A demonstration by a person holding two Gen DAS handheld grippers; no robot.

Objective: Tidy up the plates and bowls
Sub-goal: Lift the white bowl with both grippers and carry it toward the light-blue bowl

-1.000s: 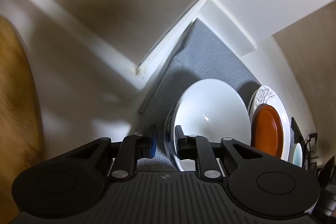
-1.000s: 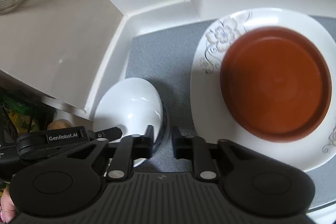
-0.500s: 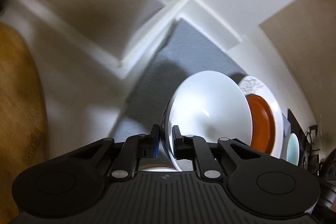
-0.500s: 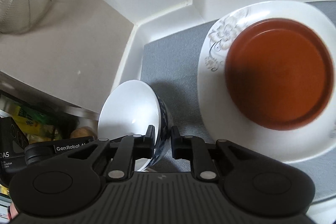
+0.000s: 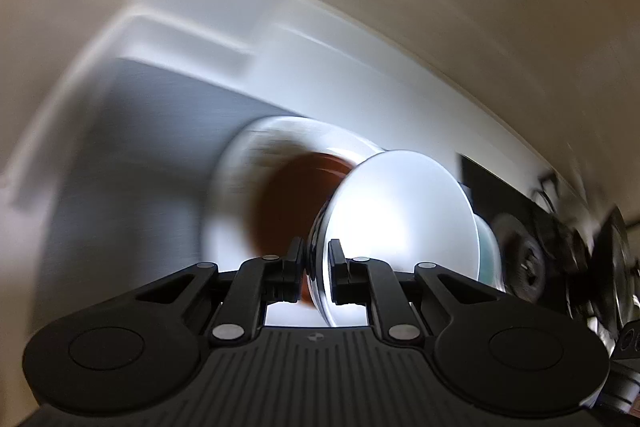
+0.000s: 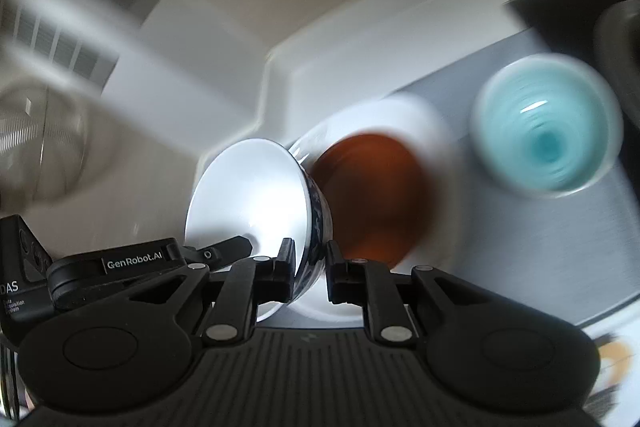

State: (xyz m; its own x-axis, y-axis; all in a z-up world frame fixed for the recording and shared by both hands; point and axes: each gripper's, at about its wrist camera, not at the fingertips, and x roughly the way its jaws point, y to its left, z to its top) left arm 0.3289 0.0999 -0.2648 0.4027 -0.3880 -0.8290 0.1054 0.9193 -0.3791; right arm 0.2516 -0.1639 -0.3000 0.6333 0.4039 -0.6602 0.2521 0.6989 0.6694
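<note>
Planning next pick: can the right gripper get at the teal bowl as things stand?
Probably not yet: the right gripper is shut on the white bowl's rim. The teal bowl itself sits open on the mat, nothing over it.

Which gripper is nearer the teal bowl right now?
Hard to call: both grippers, left and right, clamp the white bowl rim, well short of the teal bowl beyond the brown dish.

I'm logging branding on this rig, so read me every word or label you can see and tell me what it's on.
"GenRobot.AI": on the left gripper, its black arm seen in the right wrist view.
"DAS": on the black module at that view's left edge.
Small lines under "DAS": too small to read.
Left wrist view: no readable text.
</note>
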